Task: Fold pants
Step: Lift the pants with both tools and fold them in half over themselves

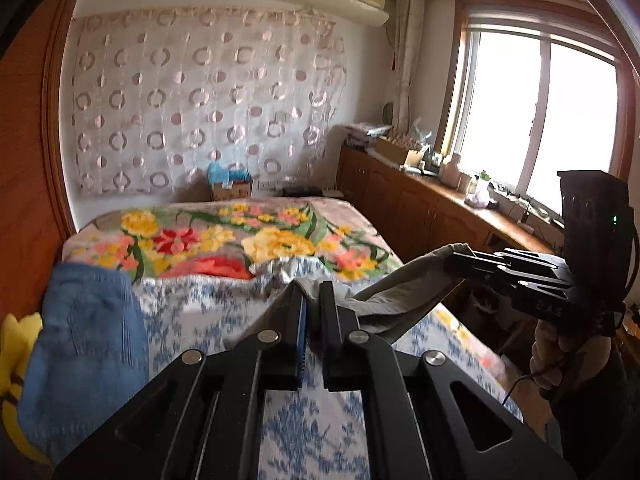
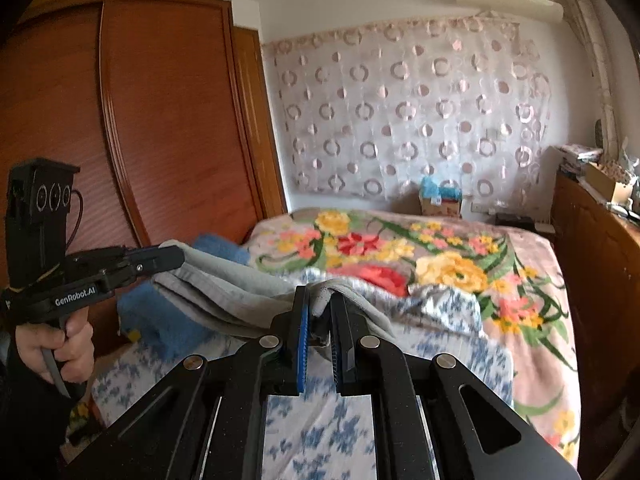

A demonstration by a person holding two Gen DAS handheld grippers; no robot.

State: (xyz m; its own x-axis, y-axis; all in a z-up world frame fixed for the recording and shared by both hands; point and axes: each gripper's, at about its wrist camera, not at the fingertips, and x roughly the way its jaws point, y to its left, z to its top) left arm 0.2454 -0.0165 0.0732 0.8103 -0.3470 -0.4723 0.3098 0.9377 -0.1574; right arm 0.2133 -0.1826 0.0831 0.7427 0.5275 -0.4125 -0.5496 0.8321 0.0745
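Note:
Grey pants (image 1: 404,284) hang stretched in the air between my two grippers, above the bed. My left gripper (image 1: 311,292) is shut on one end of the pants. In the left wrist view my right gripper (image 1: 450,258) is at the right, shut on the other end. In the right wrist view my right gripper (image 2: 320,300) pinches the grey pants (image 2: 224,284), and my left gripper (image 2: 178,254) holds the far end at the left. The lower part of the pants is hidden behind the fingers.
The bed has a blue-and-white sheet (image 1: 208,320) and a floral blanket (image 1: 224,232). A blue towel (image 1: 84,320) lies at its left edge. A wooden wardrobe (image 2: 140,120) stands left, a cluttered wooden cabinet (image 1: 420,200) under the window right.

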